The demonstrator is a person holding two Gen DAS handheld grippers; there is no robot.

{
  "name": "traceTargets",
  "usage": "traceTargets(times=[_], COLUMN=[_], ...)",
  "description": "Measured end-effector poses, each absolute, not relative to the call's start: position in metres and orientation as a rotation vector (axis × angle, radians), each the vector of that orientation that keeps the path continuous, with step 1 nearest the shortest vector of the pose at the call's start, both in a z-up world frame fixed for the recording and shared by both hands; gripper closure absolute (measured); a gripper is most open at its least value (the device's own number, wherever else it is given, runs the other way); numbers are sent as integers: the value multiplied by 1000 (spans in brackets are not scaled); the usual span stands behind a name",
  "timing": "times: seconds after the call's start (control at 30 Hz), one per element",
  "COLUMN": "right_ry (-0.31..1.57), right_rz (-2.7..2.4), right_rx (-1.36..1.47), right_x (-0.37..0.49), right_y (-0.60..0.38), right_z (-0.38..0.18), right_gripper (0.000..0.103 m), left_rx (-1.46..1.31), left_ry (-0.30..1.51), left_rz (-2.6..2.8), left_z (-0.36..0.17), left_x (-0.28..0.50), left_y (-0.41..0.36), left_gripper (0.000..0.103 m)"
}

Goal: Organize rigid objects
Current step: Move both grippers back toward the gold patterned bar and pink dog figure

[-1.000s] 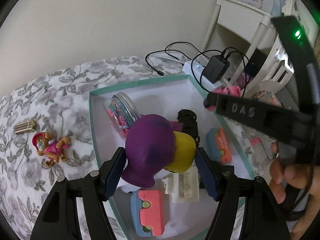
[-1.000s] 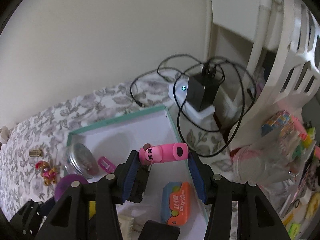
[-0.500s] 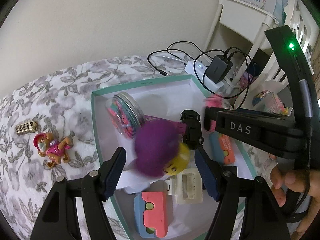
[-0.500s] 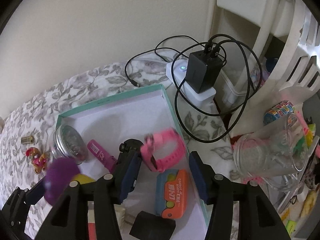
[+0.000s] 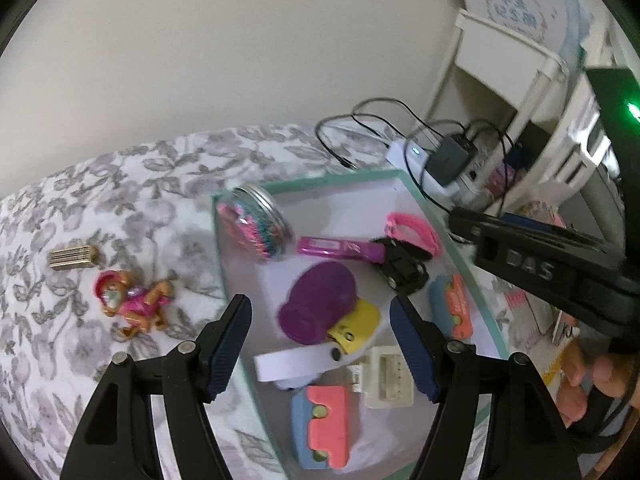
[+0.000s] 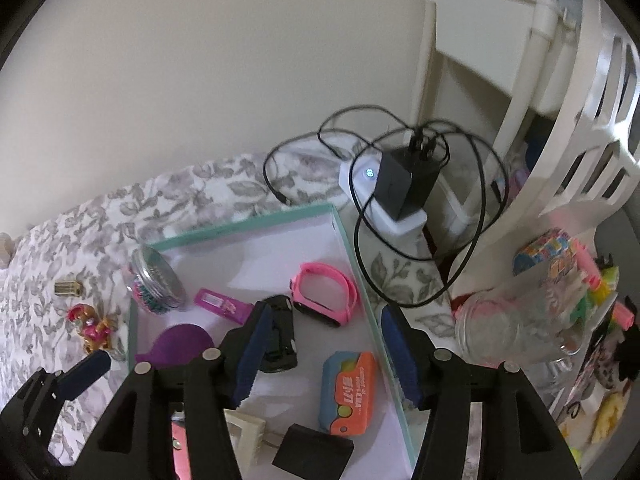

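Note:
A teal-rimmed white box (image 5: 316, 182) (image 6: 240, 224) lies on the floral bedspread. In it lie a purple and yellow toy (image 5: 320, 306), a pink watch band (image 5: 412, 230) (image 6: 324, 294), a black toy car (image 5: 402, 268) (image 6: 280, 340), a magenta tag (image 5: 336, 246), a jar of beads (image 5: 256, 228) (image 6: 156, 284) and orange-blue toys (image 5: 452, 310) (image 6: 348, 388). My left gripper (image 5: 320, 344) is open and empty above the purple toy. My right gripper (image 6: 324, 360) is open and empty above the box, near the watch band.
A toy dog figure (image 5: 132, 304) and a small gold block (image 5: 74, 258) lie on the bedspread left of the box. A charger with cables (image 6: 404, 184) sits behind the box. A white rack (image 6: 560, 128) and a clear jar (image 6: 512, 328) stand at right.
My left gripper let go of the purple and yellow toy, which now lies in the box. My right gripper let go of the pink watch band, now lying in the box. Both grippers pulled back.

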State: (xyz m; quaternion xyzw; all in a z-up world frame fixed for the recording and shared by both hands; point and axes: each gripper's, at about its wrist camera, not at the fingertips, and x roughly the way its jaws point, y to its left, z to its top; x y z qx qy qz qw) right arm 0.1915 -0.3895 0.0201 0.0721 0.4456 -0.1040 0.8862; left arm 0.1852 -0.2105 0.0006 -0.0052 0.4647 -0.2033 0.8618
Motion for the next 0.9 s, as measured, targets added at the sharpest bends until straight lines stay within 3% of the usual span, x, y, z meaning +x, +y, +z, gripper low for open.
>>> traceTargets(times=[0.17,0.27,0.47,0.6,0.9], right_ry=[884,867,873,876,884], right_rz=[-202,-189,-123,-90,-21], right_rx=[135,123,78,67,15], right_x=[187,187,193,195,200], right_y=[-380,-371,-348,-334,-302], right_z=[37,43,42,39,30], right_gripper=[42,32,30,24,7], left_rx=[-63,-78,-119,-149,-214], left_ry=[961,950,942,940,945], left_rz=[-363,-311,-221,-159,-56], left_z=[13,18,25,25,24], left_x=[194,199,211,220,230], left_y=[-184,-169,-134,-112,-66], left_gripper=[30,27,26,9,6])
